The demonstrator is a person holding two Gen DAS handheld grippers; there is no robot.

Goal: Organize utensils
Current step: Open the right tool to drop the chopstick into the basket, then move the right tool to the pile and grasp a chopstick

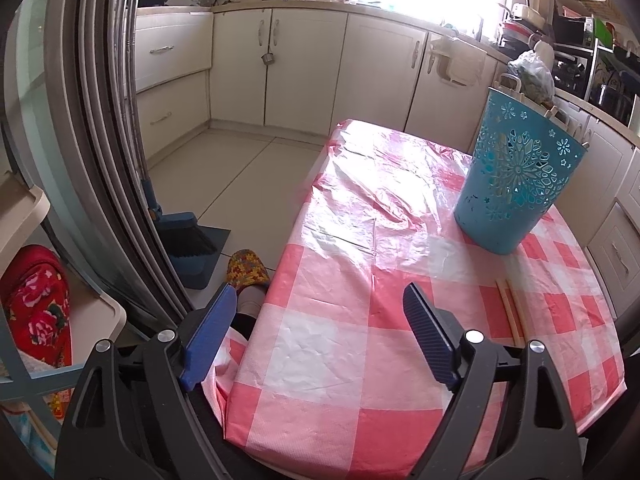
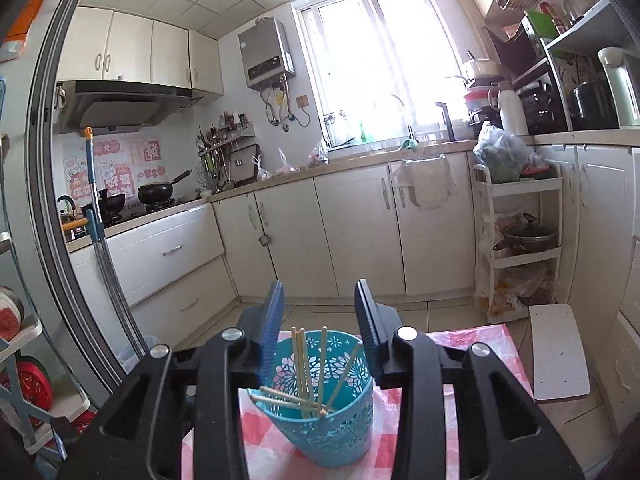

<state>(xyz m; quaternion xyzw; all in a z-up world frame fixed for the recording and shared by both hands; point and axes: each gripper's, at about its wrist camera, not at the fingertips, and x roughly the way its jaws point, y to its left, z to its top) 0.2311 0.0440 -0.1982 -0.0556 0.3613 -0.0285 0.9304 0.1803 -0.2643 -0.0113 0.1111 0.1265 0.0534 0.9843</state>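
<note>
Pale wooden chopsticks (image 2: 304, 364) lean crisscrossed inside the perforated turquoise basket (image 2: 320, 432).

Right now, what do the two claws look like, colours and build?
Same on both: the left claw and right claw have matte black angular bodies with cut-out openings, round silver bolt heads, and flat blue ribbed finger pads. No cables, markings or sleeves are visible.
</note>
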